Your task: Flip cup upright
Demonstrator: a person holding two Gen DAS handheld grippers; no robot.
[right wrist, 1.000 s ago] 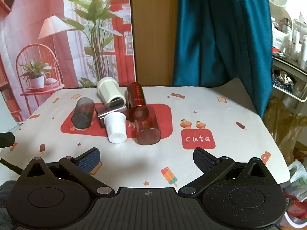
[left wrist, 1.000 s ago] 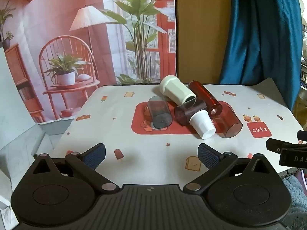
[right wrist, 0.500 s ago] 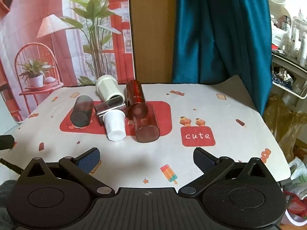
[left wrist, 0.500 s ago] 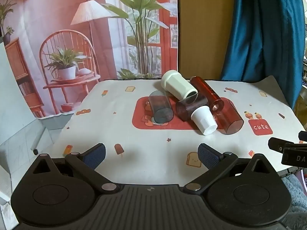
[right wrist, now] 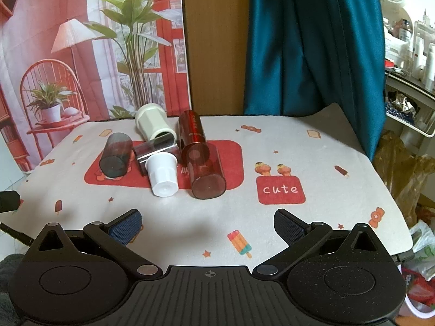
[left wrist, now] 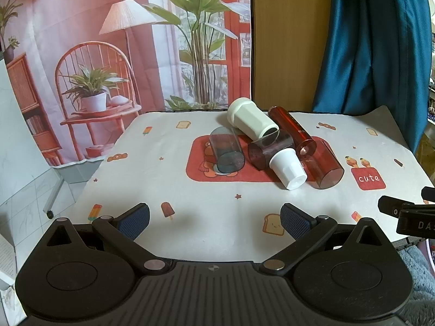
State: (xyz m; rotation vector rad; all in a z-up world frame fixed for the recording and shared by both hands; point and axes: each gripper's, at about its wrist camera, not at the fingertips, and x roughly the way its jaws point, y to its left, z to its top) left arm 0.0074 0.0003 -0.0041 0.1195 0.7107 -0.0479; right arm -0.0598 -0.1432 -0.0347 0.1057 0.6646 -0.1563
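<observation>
Several cups lie on their sides in a heap on the red patch of the tablecloth. A small white cup lies at the front, a wide red cup to its right. A grey tinted cup lies at the left, a dark cup in the middle. A cream cup and a tall red tumbler lie behind. My left gripper and right gripper are open and empty, above the table's front edge, short of the heap.
The table wears a white cloth with a red "cute" patch. A printed backdrop and a blue curtain hang behind. A shelf with bottles and bags stands off the right edge. The right gripper's side shows in the left wrist view.
Both grippers have drawn back and risen slightly, so the heap of cups sits a little farther off and higher in view. The cups have not moved.
</observation>
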